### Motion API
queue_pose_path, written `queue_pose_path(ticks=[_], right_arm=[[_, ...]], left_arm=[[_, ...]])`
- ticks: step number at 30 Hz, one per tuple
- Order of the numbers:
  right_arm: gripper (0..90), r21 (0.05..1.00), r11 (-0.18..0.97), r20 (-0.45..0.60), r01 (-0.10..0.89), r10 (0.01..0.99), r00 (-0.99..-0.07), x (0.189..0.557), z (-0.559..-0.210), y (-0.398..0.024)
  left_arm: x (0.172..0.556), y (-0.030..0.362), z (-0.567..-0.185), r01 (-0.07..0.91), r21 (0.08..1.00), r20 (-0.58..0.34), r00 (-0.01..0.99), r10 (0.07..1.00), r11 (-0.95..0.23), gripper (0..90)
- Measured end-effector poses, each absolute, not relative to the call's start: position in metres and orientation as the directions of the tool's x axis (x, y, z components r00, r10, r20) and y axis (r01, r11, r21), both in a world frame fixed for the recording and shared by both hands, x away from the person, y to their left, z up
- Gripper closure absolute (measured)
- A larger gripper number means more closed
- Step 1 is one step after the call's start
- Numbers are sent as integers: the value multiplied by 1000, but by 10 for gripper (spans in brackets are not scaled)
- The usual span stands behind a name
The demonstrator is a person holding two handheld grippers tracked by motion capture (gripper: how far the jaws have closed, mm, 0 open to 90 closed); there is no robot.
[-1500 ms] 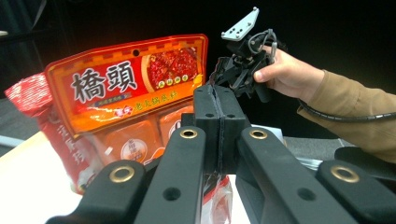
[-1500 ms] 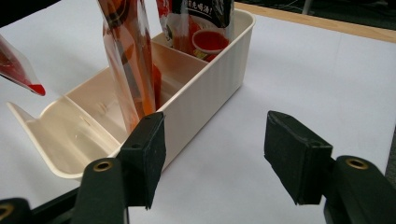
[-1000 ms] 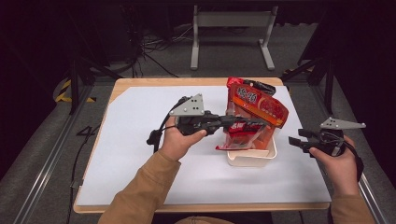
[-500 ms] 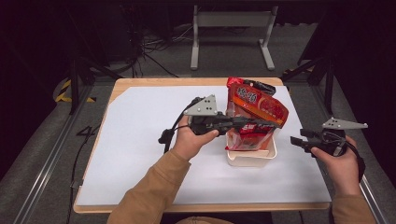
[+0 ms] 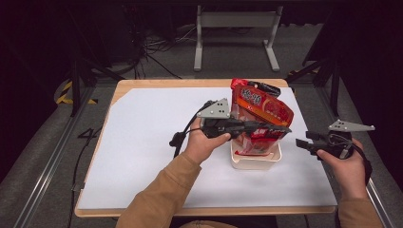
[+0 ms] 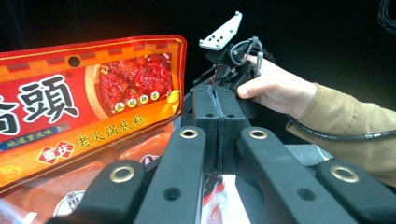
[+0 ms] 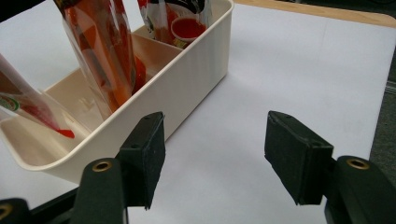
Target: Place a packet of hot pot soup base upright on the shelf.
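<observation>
1. Left hand-held gripper (image 5: 280, 128): black, two-jawed, gripped in the left hand (image 5: 204, 142), reaching level across the cream plastic tub (image 5: 256, 161) from its left side.
2. Jaws pressed flat together, pad against pad, as seen in the left gripper view; no bag visibly caught between the pads there, only a scrap of clear film low in front of them.
3. Tips lying against the front of the large red and orange printed foil pouch (image 5: 261, 107), roughly at its middle height in the high view.
4. Pouch standing upright in the tub, leaning slightly back; printed face close beside the shut jaws in the left gripper view (image 6: 88, 107).
5. More red sauce packets (image 7: 105, 51) standing in the tub's compartments, divided by low cream walls (image 7: 154, 44).
6. Tub resting on the white sheet (image 5: 152, 142) that covers the wooden counter (image 5: 166, 83), right of centre.
7. Right hand-held gripper (image 5: 302, 143): held in the right hand (image 5: 344, 164) just right of the tub, pointing toward it, clear of it.
8. Jaws spread wide with nothing between them, bare white sheet visible in the gap; left pad (image 7: 147, 156) near the tub's outer wall, not touching.
</observation>
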State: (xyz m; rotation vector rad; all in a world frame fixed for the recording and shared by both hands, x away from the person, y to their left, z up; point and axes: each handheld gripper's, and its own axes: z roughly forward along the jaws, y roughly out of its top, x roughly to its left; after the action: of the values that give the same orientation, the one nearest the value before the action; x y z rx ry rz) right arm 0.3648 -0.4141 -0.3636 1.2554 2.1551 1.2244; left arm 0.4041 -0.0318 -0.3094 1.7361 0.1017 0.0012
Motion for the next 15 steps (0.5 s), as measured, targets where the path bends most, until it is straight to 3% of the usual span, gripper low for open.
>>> queue_pose_path(ticks=[15], right_arm=[[382,821,228,113,523,833,-541,365,-364,-414]], left_arm=[[406,-42,-328,91,975,-81,995,53,-203,900]])
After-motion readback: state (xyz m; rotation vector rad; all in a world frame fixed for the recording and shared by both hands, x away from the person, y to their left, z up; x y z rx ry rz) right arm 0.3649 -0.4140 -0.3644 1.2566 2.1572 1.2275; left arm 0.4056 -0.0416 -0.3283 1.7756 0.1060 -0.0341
